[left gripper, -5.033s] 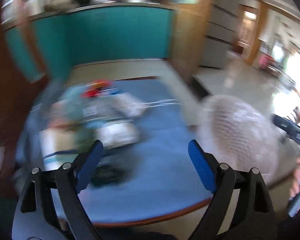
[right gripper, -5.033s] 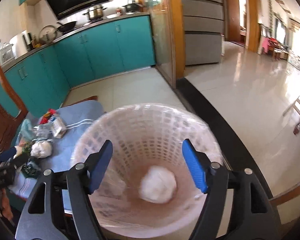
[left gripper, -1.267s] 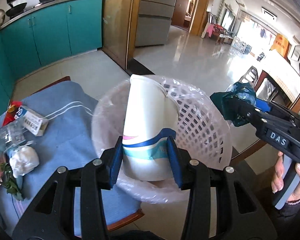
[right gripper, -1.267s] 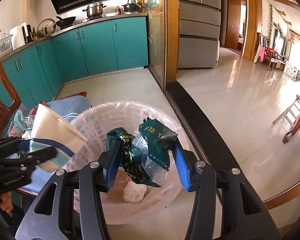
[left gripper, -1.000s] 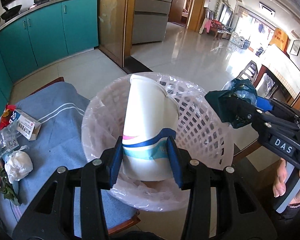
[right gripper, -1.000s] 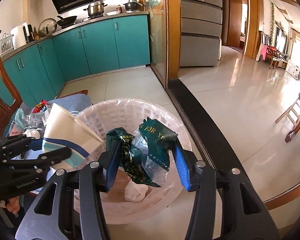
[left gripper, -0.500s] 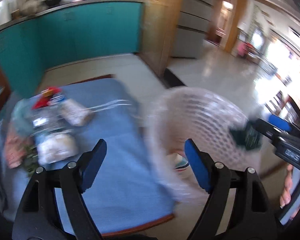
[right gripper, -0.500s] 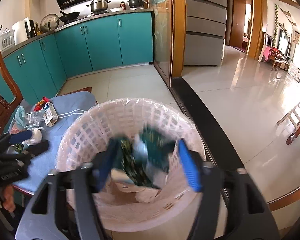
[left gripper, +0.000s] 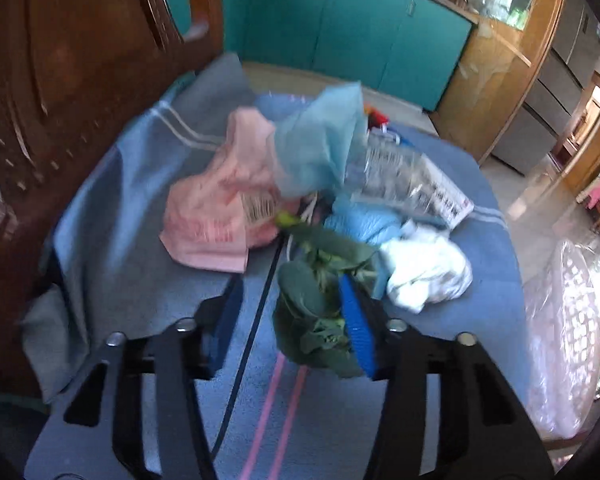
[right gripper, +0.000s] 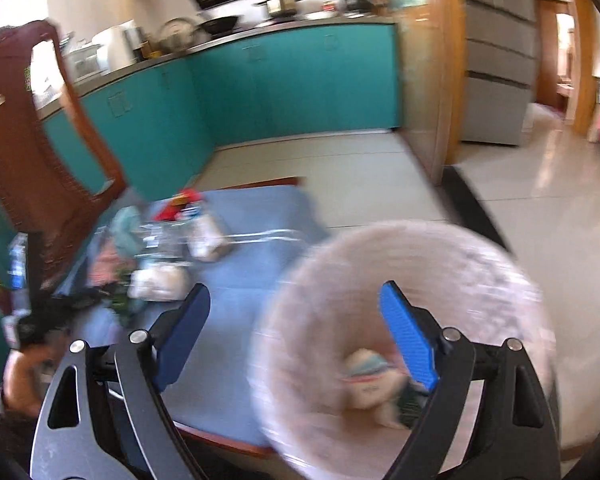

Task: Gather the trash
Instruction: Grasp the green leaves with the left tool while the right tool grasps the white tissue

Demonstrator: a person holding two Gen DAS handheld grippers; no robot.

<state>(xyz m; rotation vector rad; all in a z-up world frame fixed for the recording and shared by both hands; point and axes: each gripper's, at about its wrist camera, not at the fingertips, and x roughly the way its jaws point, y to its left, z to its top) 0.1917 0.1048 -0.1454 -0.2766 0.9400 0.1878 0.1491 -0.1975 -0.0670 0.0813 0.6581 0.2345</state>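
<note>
The left gripper (left gripper: 290, 320) has just been closing, with green leaves (left gripper: 320, 304) lying between its fingers on the blue cloth (left gripper: 140, 300); whether they are pinched, I cannot tell. The right gripper (right gripper: 296, 332) has just been opening and is hanging released, holding nothing, beside the basket (right gripper: 480, 280).

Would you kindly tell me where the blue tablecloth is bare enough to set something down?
Bare blue tablecloth lies between the trash pile and the white lattice basket. Crowded: pink plastic bag, green leaves and crumpled white tissue near the wooden chair.
</note>
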